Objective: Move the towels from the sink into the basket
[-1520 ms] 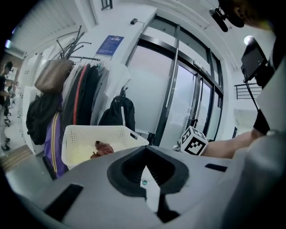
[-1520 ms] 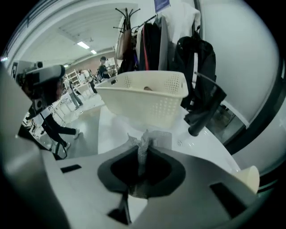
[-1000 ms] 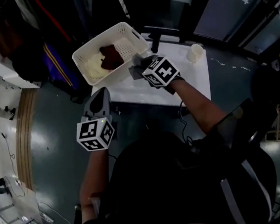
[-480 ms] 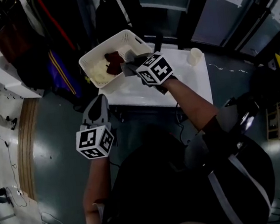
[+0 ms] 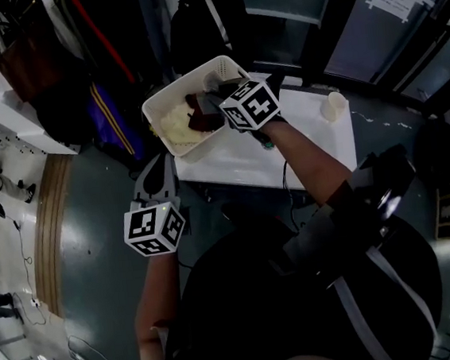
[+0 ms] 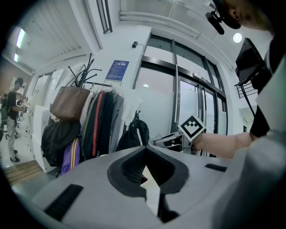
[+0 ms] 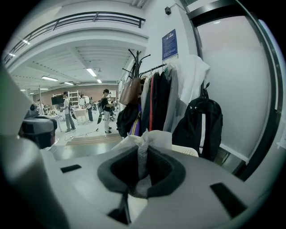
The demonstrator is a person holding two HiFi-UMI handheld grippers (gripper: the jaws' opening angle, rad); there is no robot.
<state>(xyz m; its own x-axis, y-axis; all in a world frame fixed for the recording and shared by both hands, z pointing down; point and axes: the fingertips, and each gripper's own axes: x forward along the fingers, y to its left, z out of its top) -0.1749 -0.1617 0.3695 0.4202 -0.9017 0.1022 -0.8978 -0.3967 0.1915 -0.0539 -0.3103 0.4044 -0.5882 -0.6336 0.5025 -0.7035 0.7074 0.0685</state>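
Right gripper view is showing the right gripper pinching a grey towel between narrow jaws, hanging over the white basket at the desk's far-left corner; release only once centred inside. Left gripper is idling closed, empty
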